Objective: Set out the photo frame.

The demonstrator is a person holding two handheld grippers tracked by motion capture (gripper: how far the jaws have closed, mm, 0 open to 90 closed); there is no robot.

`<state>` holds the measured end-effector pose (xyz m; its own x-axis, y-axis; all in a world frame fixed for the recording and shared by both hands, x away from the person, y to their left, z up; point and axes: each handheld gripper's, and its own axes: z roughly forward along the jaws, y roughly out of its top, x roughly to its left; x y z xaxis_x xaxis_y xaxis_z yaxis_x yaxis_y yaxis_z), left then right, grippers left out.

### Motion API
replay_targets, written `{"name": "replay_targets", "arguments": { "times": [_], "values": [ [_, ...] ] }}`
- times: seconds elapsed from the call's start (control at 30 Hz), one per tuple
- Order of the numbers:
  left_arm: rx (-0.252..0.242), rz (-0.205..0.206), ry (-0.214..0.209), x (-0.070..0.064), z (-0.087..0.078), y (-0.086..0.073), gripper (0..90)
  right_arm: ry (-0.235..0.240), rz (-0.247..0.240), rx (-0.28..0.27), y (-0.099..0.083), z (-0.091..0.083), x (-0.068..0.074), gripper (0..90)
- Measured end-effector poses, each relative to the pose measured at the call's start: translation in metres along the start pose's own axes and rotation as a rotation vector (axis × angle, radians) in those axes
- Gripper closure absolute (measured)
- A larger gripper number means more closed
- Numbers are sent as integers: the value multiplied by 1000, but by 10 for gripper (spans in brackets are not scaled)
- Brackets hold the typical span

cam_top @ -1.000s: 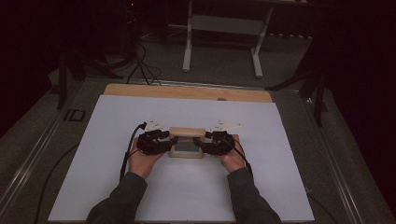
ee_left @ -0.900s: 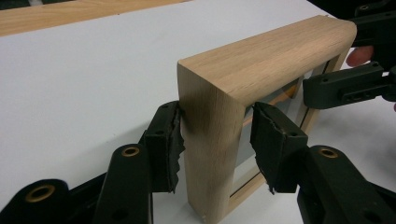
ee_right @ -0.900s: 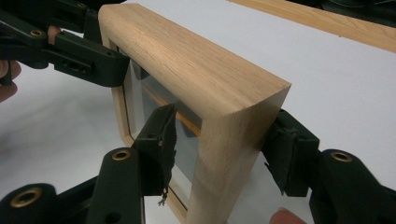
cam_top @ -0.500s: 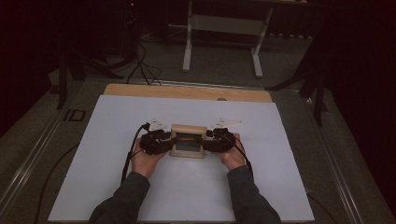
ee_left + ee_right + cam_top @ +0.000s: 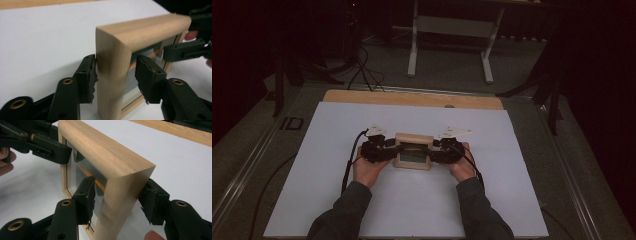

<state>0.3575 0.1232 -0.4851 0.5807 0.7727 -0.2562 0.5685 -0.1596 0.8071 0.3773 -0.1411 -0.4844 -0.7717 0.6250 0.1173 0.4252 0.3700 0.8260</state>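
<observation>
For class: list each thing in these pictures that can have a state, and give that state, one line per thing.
wooden picture frame: tilted up off the white sheet, gripped at both side rails.
left gripper: shut on the frame's left rail, one jaw on each face.
right gripper: shut on the frame's right rail, one jaw on each face.
glass pane: seated in the frame, unbroken.
white sheet: lying flat on the table.

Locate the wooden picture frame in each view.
High view: wooden picture frame at table centre, between both grippers.
Left gripper view: centre, near upright side between the jaws.
Right gripper view: centre, corner between the jaws.
Shared landmark: white table sheet.
</observation>
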Motion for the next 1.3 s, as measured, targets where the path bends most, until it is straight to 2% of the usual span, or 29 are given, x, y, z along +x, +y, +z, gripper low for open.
{"name": "replay_targets", "arguments": {
  "times": [0.07,0.1,0.13,0.23,0.4,0.57,0.97,1.3],
  "values": [
    [-3,1,-14,1,1,1,467,-1,-2,1,0,0,0,483],
    [-13,2,-36,4,3,2,460,-1,-3,1,0,0,0,484],
    [-13,2,-36,4,3,2,460,-1,-3,1,0,0,0,484],
    [-6,37,-55,4,6,4,448,-8,-4,-3,0,-2,0,494],
    [-4,48,-66,5,6,5,450,-16,-6,-9,1,-7,1,509],
    [5,60,-54,3,3,5,466,-4,-8,-17,2,-10,-2,532],
    [6,47,-34,2,-1,3,495,10,-6,-11,8,-4,-5,504],
    [-3,16,-49,4,1,3,482,11,0,-16,7,-3,-5,500]
  ]
}}
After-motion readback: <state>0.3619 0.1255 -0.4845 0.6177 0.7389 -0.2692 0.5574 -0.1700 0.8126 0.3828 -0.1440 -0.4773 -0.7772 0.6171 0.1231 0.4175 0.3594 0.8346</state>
